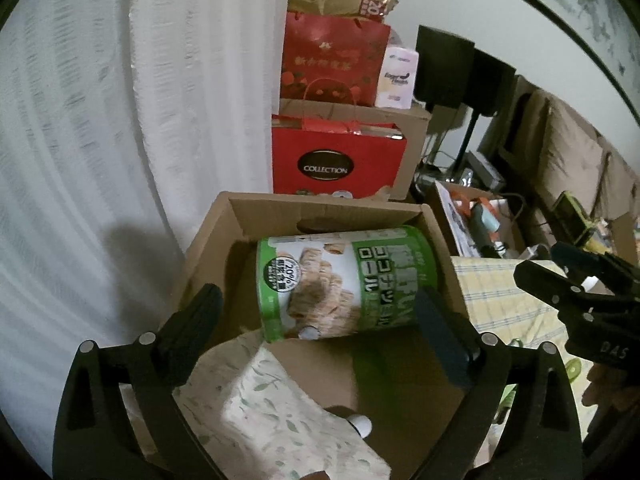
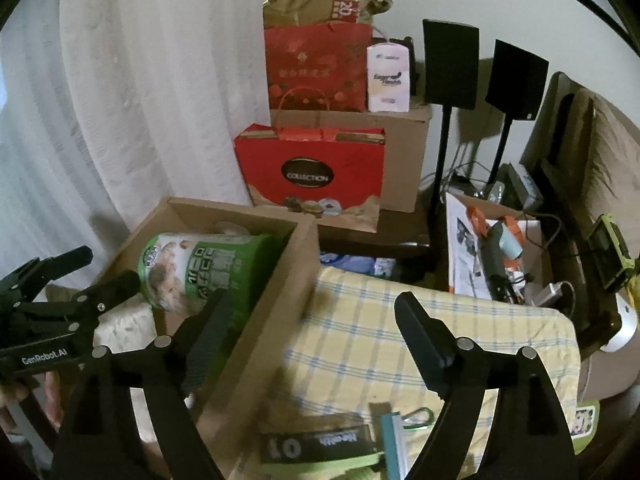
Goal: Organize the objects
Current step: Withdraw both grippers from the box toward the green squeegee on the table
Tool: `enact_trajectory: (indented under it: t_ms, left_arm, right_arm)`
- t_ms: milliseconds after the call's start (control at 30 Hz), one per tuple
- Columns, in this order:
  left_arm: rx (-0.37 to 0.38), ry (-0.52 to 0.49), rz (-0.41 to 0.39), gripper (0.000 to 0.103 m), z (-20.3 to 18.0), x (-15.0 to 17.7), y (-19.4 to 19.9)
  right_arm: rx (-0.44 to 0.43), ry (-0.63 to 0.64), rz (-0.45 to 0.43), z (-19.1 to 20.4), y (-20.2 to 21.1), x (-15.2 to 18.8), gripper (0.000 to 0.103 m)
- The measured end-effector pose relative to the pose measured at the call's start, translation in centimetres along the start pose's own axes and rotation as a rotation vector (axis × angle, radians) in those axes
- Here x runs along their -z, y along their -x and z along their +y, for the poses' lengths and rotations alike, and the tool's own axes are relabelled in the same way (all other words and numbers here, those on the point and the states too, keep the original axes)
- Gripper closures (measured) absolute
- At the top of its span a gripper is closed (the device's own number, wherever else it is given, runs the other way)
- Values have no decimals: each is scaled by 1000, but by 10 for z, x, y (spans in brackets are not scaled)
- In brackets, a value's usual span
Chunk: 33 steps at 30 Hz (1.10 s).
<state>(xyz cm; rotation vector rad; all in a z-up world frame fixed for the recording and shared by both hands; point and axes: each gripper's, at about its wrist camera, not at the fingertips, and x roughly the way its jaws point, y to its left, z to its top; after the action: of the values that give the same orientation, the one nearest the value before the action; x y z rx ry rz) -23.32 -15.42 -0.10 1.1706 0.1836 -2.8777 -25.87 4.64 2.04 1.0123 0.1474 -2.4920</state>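
Green canister (image 1: 340,280) on side in cardboard box (image 1: 240,216), lid nearward.

The red gift bag (image 1: 336,164) bears "COLLECTION" in a dark oval, the green can (image 1: 340,280) lying in the cardboard box (image 1: 208,240) shows "20%" (with Japanese lettering alongside), and the left gripper (image 2: 80,272) body reads "GenRobot.AI"

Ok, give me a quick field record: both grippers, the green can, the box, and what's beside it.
left gripper: open, above the box, nothing held
right gripper: open, nothing held
green can: lying on its side inside the box
box: cardboard, open top, by the curtain
beside box: checked cloth
also in box: leaf-print pack
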Motion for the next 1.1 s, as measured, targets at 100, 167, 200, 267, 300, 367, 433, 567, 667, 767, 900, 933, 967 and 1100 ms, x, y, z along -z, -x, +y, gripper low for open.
enact_trajectory:
  t_ms: [100,167,200,267,300,367,433,567,667,767,900,933,967,1100]
  left_arm:
    - [-1,-8,-7,2,-5,0,4]
    - [4,-9,-14,2,-9,-1,8]
    - [8,-9,-13,1,-10,-1,10]
    - [8,-20,-14,0,-15,0,14]
    - [8,-28,-13,0,-17,0,15]
    - [5,-42,-9,0,-21,1,18]
    - [6,-45,-8,0,-25,2,21]
    - [25,-35,-4,0,-29,3,26]
    - [26,-28,-11,0,-32,4,30]
    - [30,-24,-18,0,-36,4,35]
    - [28,-22,-29,0,-41,4,42]
    - [28,-19,-32,0,-42,4,44]
    - [30,-20,-34,0,-44,5,46]
    - [28,-33,-38,0,-55,7,53]
  right_arm:
    - [2,-4,0,-5,5,1,11]
    - [1,-9,-2,-8,8,2,2]
    - [1,-12,-5,-10,10,2,1]
    - [6,-17,-4,-12,12,3,1]
    - [9,-19,-2,-13,13,3,1]
    - [16,-18,0,-15,15,3,1]
    - [22,-20,-4,-18,19,4,1]
    - [31,-27,-11,-25,27,8,1]
    - [38,-33,-14,-29,33,9,1]
    - [47,-45,-19,-37,39,12,1]
    - [58,-57,-25,-48,48,15,1]
    - [61,-60,-27,-50,49,16,1]
    - [63,-66,-29,-53,51,17,1]
    - [79,-80,-34,-64,61,22,1]
